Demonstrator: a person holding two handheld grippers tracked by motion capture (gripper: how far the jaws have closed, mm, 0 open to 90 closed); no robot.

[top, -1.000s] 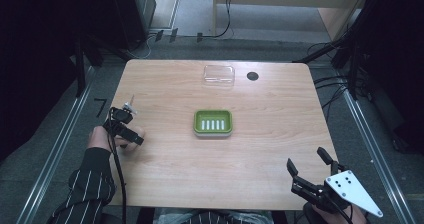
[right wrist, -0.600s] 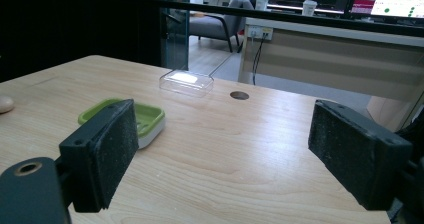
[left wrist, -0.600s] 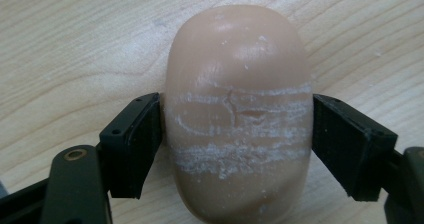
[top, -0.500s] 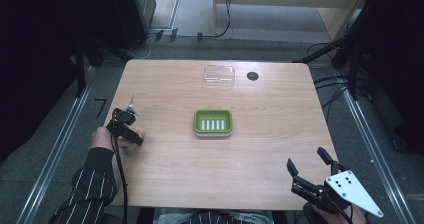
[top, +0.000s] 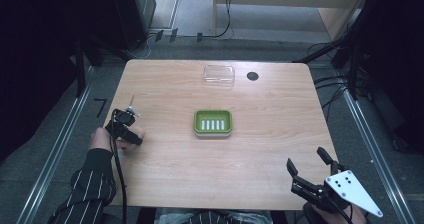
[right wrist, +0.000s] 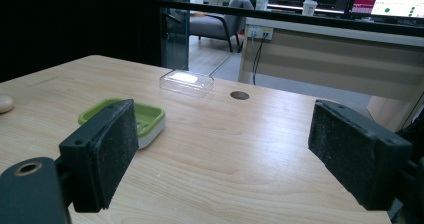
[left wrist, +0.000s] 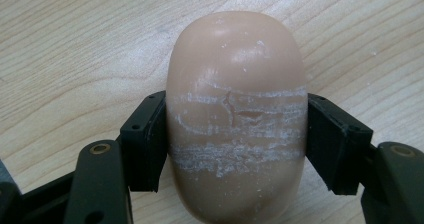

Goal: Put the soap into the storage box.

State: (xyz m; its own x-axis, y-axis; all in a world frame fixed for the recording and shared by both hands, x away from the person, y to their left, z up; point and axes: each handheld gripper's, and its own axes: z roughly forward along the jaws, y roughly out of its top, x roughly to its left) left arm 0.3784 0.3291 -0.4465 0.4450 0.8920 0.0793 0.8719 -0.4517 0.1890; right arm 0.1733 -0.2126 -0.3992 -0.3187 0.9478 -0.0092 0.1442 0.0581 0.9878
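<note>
The right gripper (top: 306, 170) hovers at the near right corner of the wooden table (top: 260, 149), its grey three-cornered plate (top: 351, 189) uppermost. In the right gripper view its jaws stand wide apart with nothing between them; it takes no part in the present step.

At the near left edge of the table, the left gripper (top: 131, 115) is clamped on a bar of soap (left wrist: 236, 109). The jaws have just been closing: in the earlier high views the gripper sits at the same spot, and now both pads press against the long sides of the bar, as the left gripper view shows. The bar is pale tan, rounded, with white scuff bands and a small crack across its middle (surface wear only, as far as can be judged). It appears to rest on the table top, not yet lifted.

Farther out, at the table's centre, stands the green soap dish (top: 213, 122) with a slotted white insert, well apart from the soap. Beyond it, near the far edge, lie a clear plastic lid (top: 219, 75) and, just beside that, a round cable hole (top: 252, 76).

Judgement: the grasp is complete, so the pick-up phase is finished. The likely next step is to lift the bar and carry it to the dish. The smooth, curved sides may slip between the pads.
</note>
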